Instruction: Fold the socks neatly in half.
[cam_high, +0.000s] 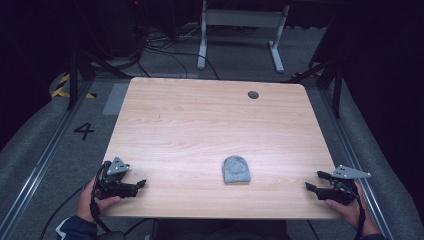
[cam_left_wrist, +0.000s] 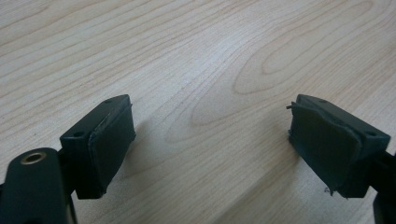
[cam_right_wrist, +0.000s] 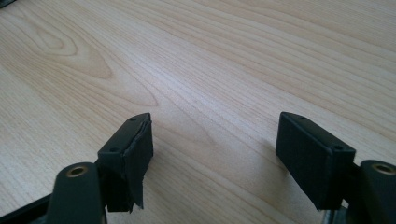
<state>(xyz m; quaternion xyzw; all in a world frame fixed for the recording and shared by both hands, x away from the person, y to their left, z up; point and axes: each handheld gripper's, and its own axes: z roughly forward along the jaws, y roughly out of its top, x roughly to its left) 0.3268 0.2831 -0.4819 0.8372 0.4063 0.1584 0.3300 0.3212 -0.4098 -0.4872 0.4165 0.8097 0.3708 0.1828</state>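
A small grey knitted cap lies flat on the light wooden table, near the front edge and a little right of centre. My left gripper rests low at the front left corner, pointing right toward the cap. In the left gripper view the left gripper is open, with bare wood between its pads. My right gripper sits at the front right corner, pointing left. The right gripper view shows the right gripper open over bare wood as well. The cap lies between the two grippers, apart from both.
A round dark grommet is set into the table near its far edge. Beyond the table stand a white desk frame and loose cables on grey carpet. Metal rails run along both sides of the table.
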